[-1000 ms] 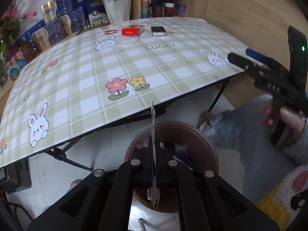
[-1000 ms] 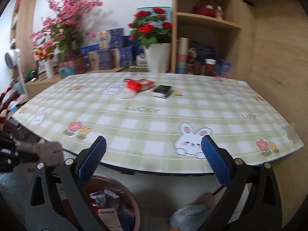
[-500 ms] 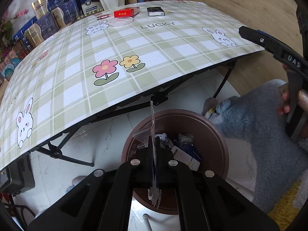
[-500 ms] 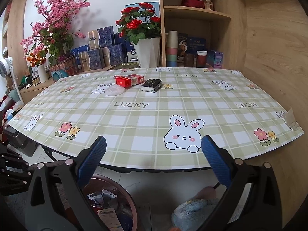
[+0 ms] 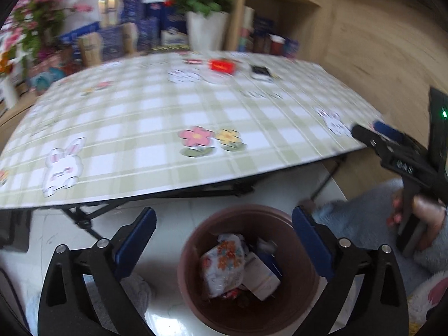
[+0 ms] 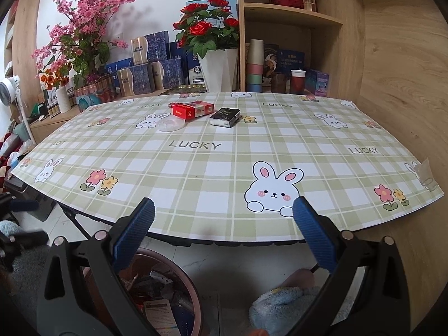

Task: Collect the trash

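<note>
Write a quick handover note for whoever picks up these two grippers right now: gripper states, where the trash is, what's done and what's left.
Left gripper: jaws opening, nothing between them, above the brown bin on the floor.
Right gripper: open, empty, at the near edge of the table.
Done: the bin already holds wrappers, including a floral packet.
Left on the table, far side: a red box, a black packet, and a clear lid.
Next: probably reach across for one of those three and carry it to the bin.
</note>
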{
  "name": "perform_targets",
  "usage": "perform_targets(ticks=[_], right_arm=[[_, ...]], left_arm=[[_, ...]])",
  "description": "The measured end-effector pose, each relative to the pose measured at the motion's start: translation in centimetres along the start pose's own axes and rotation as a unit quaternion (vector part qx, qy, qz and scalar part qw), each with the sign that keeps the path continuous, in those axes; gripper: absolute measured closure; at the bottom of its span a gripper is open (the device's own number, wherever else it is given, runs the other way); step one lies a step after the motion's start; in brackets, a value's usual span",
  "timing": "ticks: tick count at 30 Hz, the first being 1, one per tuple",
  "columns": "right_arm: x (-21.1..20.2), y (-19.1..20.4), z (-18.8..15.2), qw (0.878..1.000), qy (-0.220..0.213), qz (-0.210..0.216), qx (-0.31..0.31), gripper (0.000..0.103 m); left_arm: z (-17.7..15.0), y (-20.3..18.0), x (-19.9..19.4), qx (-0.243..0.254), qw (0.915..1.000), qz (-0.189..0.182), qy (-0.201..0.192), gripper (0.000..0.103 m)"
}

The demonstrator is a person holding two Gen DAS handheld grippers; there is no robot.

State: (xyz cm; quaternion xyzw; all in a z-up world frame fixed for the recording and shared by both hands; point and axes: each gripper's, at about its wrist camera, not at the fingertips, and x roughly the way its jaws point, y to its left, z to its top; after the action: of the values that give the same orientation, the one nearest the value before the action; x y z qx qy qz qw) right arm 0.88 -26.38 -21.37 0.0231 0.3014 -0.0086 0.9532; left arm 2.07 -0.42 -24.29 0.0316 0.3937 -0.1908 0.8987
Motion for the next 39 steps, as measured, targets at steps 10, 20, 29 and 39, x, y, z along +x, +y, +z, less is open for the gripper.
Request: perform_targets(ticks=[10,20,29,39], right_arm=[[0.2,0.8,0.5,1.000,0.012,0.021,-0.007,0.006],[0.5,-0.1,3.0,0.999,0.013,0.035,0.007,0.006],[2.8,-2.3,5.8,0.997,0.042,0.055,0.027,0.006],[6.9,-3.6,8.9,0.996,0.065,0.045,0.030,0.006]], left_arm=[[0.3,3.9,-2.4,-0.087,0.9937,0.045,-0.055,0.006],[2.8,5.5,-3.1,-0.100,0.9912,0.042,-0.075,0.006],[8.1,5.6,-2.5,-0.063,0.9927,0.015,-0.101,0.006],[14.5,4.0,2.7,-0.007,0.9976,-0.017,-0.066,0.006]])
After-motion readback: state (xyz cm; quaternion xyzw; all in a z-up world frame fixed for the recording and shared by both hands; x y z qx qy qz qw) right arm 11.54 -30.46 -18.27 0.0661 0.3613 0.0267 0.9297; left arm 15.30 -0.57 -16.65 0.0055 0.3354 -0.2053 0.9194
